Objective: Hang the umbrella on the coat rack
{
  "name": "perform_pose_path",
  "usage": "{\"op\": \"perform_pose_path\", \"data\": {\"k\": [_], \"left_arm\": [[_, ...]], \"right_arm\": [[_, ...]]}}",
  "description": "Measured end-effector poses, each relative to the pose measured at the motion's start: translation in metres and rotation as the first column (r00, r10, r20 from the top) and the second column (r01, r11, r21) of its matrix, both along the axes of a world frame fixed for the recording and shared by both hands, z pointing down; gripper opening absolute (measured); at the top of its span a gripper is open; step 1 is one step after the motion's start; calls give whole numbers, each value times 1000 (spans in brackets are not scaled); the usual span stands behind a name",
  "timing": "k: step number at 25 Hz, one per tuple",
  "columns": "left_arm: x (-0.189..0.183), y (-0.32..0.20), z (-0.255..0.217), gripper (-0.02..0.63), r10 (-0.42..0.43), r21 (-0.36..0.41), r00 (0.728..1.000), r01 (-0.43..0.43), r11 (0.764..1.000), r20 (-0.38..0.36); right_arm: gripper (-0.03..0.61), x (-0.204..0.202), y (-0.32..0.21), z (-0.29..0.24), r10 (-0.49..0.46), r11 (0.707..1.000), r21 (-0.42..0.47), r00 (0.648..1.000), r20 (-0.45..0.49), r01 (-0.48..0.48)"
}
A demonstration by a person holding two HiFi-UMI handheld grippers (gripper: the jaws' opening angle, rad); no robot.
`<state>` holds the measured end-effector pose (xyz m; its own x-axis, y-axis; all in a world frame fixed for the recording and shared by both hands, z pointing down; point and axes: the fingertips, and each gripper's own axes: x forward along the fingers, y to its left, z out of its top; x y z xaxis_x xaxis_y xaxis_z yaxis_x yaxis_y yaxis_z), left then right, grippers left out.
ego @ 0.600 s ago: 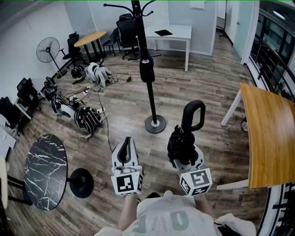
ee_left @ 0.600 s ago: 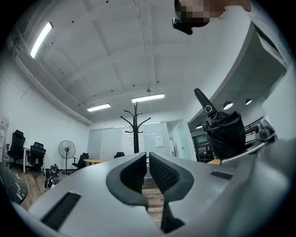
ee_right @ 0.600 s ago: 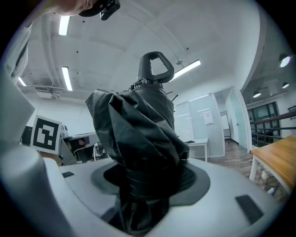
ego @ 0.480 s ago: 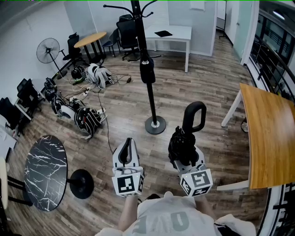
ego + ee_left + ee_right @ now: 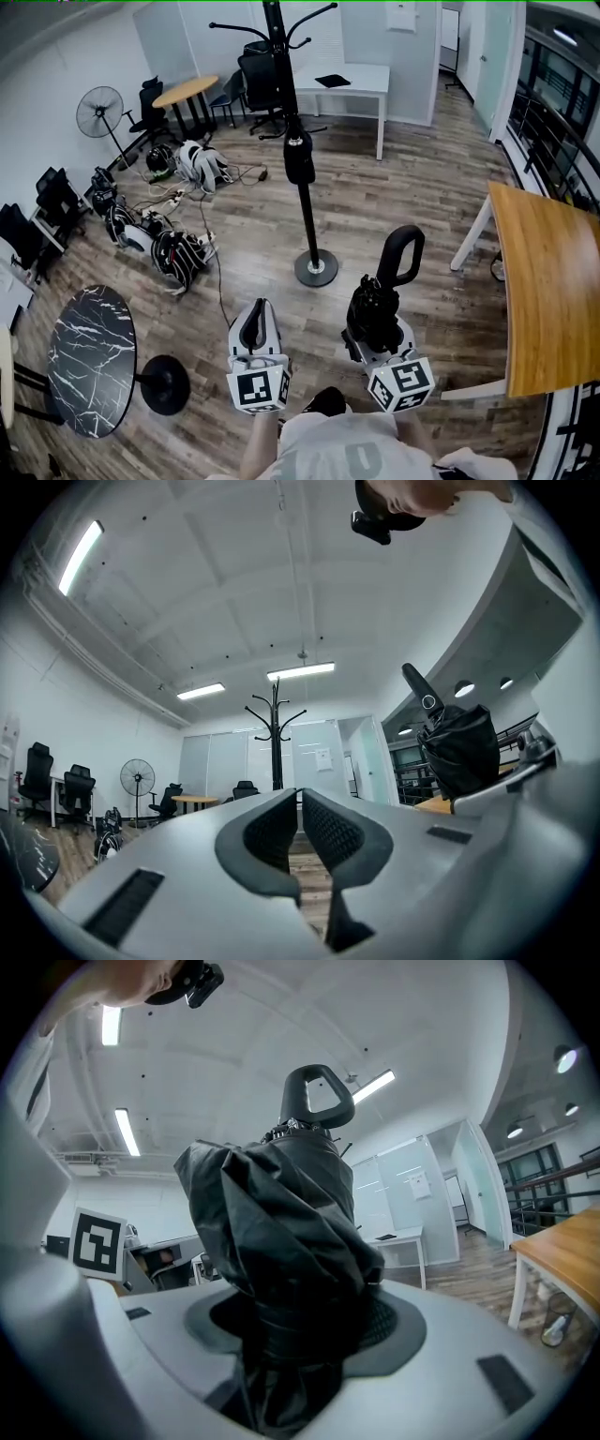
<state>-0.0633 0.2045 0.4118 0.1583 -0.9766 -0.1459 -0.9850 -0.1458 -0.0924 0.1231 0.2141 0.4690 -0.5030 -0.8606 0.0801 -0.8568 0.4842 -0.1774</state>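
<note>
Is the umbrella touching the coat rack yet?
Apart. The head view shows a strip of bare wood floor between the umbrella and the coat rack, both its pole and its base.

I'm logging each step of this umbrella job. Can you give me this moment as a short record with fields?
Umbrella: black, folded, held upright, loop handle on top
Right gripper: shut on the umbrella's bundled fabric
Left gripper: jaws together, nothing between them, beside the right gripper
Coat rack: stands on the wood floor ahead of both grippers, apart from the umbrella
Task status: umbrella not yet hung on the rack
</note>
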Motion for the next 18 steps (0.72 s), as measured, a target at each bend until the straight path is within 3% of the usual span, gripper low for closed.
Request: {"op": "perform_pose_path", "data": {"k": [4, 9, 18], "left_arm": [[-4, -5, 11, 41, -10, -27, 1000, 10, 1000, -5], [-2, -20, 18, 41, 3, -25, 1000, -3, 1000, -28], [-13, -108, -5, 41, 39, 52, 997, -35, 998, -67]], "right_arm": [[275, -4, -1, 9, -22, 999, -30, 999, 40, 23], [275, -9, -13, 16, -52, 998, -31, 999, 6, 52], [275, -37, -95, -20, -68, 992, 99, 995, -75, 75]]}}
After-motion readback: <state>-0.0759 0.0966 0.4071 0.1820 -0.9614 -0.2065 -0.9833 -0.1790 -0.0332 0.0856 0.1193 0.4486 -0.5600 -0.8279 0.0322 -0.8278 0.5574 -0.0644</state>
